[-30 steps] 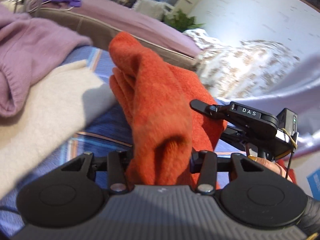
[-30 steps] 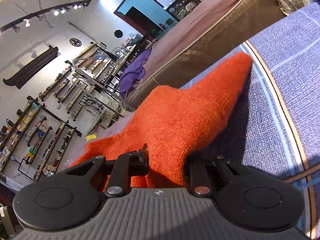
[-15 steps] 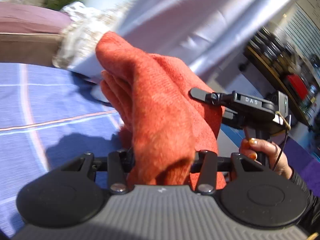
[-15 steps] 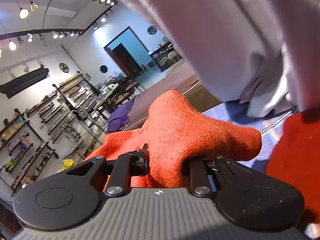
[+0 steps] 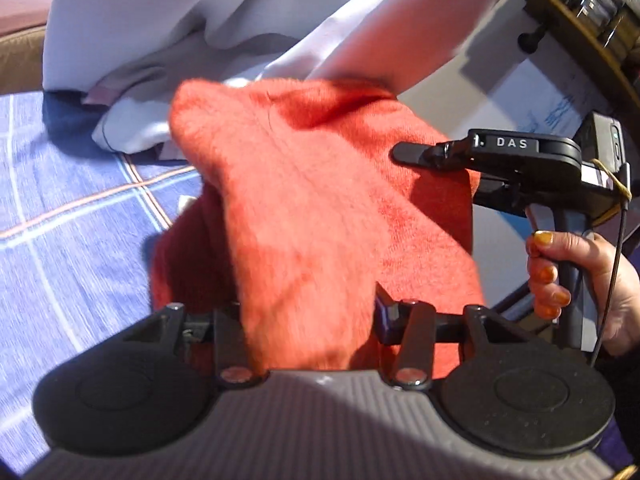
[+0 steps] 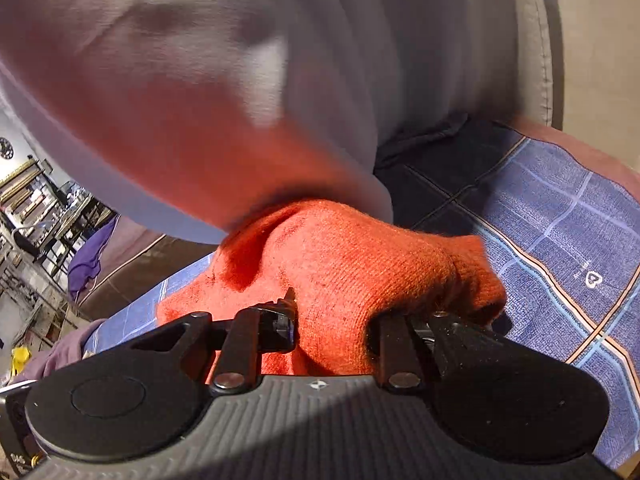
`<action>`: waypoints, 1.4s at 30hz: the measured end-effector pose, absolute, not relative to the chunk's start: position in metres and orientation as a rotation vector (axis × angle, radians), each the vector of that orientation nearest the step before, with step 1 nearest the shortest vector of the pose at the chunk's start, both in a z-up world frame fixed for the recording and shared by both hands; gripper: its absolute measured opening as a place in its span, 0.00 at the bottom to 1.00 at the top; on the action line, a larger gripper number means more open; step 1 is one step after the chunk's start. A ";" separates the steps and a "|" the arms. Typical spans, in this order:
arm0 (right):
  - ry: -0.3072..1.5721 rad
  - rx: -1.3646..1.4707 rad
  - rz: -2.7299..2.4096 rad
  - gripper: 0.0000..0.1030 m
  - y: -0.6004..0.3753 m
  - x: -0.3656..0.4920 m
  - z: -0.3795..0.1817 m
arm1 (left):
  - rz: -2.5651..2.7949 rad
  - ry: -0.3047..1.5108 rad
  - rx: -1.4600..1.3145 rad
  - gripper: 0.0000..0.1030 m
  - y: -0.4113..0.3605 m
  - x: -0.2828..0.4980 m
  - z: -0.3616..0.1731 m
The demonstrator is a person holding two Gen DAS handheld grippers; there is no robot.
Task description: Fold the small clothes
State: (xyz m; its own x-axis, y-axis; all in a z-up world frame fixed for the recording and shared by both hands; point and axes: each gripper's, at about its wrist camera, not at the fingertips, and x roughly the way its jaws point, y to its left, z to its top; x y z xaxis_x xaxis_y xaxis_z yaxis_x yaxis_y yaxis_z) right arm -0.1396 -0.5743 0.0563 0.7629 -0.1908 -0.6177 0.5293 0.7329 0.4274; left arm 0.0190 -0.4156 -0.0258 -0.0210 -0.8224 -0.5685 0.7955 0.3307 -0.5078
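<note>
An orange knit garment (image 5: 304, 216) hangs bunched between my two grippers, lifted above a blue checked cloth (image 5: 60, 216). My left gripper (image 5: 308, 320) is shut on one part of it; the wool hides the fingertips. My right gripper shows in the left wrist view (image 5: 404, 154) to the right, held by a hand with orange nails, its fingers against the garment's far edge. In the right wrist view the right gripper (image 6: 332, 324) is shut on the same orange garment (image 6: 352, 272), fingertips buried in the fabric.
The person's pale lilac clothing (image 5: 240, 20) fills the space just behind the garment, and also the top of the right wrist view (image 6: 240, 80). A brown sofa edge (image 6: 132, 268) with a purple cloth (image 6: 88, 256) lies at left. Shelving (image 5: 592, 4) stands far right.
Both grippers have swung with the orange garment away from the sofa side toward the person's body. The pale and purple clothes have left the left wrist view. Both grips stay shut.
</note>
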 end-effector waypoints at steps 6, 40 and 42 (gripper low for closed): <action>0.637 0.644 -0.474 0.50 -0.599 -0.147 -0.004 | -1.271 0.936 0.028 0.57 -0.426 0.041 -0.038; 0.756 0.076 -0.429 1.00 -0.425 -0.224 0.071 | -1.202 0.470 0.594 1.00 -0.368 -0.059 0.054; 0.794 0.035 -0.414 1.00 -0.414 -0.220 0.089 | -1.188 0.457 0.640 1.00 -0.361 -0.065 0.075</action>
State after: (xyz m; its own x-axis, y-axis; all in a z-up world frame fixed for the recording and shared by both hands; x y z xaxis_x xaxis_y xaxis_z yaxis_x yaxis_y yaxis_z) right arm -0.2198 -0.4142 0.0890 0.6255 -0.3475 -0.6986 0.3733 0.9195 -0.1231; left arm -0.0651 -0.3607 0.0752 0.3179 -0.7016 -0.6377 0.9481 0.2333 0.2160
